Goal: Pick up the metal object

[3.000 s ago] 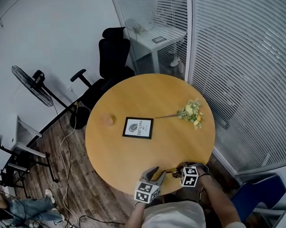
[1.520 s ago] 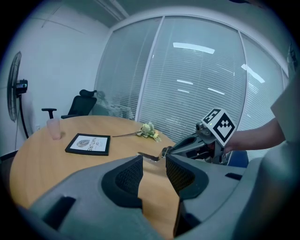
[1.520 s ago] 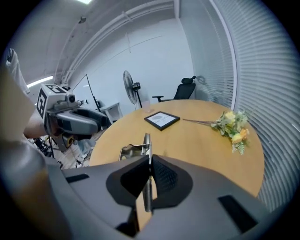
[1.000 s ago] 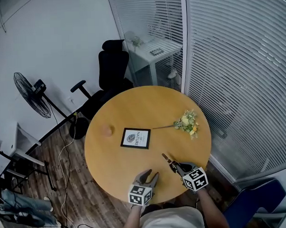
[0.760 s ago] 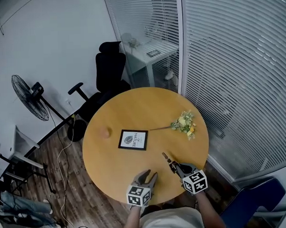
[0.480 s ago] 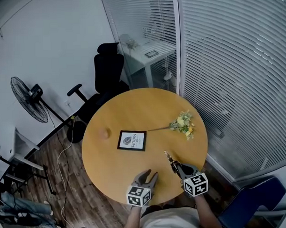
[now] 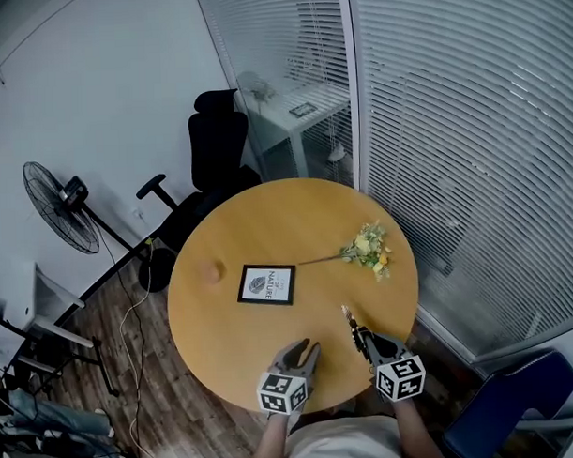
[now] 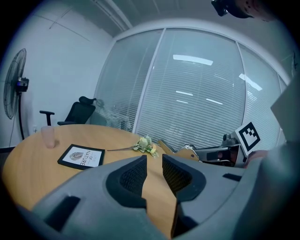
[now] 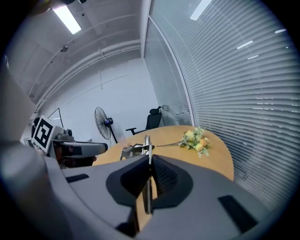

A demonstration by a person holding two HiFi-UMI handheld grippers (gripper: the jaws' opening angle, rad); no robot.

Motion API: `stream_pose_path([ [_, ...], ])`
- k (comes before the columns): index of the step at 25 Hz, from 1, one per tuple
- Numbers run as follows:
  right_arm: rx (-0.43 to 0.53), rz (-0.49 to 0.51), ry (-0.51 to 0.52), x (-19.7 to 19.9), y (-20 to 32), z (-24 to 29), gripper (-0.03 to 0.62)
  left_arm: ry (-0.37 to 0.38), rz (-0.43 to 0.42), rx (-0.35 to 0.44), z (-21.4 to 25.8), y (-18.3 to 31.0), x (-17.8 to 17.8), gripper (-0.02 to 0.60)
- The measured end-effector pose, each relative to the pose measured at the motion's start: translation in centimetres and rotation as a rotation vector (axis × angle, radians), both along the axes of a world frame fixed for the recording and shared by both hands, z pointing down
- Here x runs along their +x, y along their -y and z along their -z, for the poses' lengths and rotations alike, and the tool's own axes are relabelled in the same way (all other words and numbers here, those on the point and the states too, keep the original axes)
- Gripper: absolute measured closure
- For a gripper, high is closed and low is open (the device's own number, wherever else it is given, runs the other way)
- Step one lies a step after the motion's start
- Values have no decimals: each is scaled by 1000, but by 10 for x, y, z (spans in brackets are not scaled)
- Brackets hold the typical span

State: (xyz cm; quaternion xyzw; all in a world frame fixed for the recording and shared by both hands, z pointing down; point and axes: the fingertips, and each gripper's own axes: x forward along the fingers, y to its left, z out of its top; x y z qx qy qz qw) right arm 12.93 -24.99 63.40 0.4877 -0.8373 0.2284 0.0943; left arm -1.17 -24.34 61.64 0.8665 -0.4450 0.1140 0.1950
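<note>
Metal object (image 7: 351,322) pinched in the right gripper (image 7: 364,339), over the near edge of the round table (image 7: 267,215).
Thin, stiff, probably light and slick; likely best gripped across its flat faces, as now. Jaws pressed tight on it, aimed slightly downward, tip jutting ahead. left gripper (image 7: 303,350) just beside, jaws parted though just been narrowing, nothing between them.

Left gripper (image 7: 308,347) closing, empty, right gripper (image 7: 363,339) clamped

Grey left tool (image 7: 303,347), right tool (image 7: 363,338), black-white marker cubes (image 7: 285,392)
</note>
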Motion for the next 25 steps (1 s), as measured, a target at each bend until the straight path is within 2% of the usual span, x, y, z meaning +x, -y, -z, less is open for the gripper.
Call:
stream_pose_path([
  [11, -5, -7, 13, -4, -10, -2, 591, -2, 4, 3, 2, -3, 1, 571],
  [17, 1, -2, 19, -7, -10, -2, 591, -23, -34, -10, -1, -8, 8, 572],
  [25, 5, -13, 32, -7, -9, 0, 591, -15, -38, -14, -3, -10, 4, 572],
])
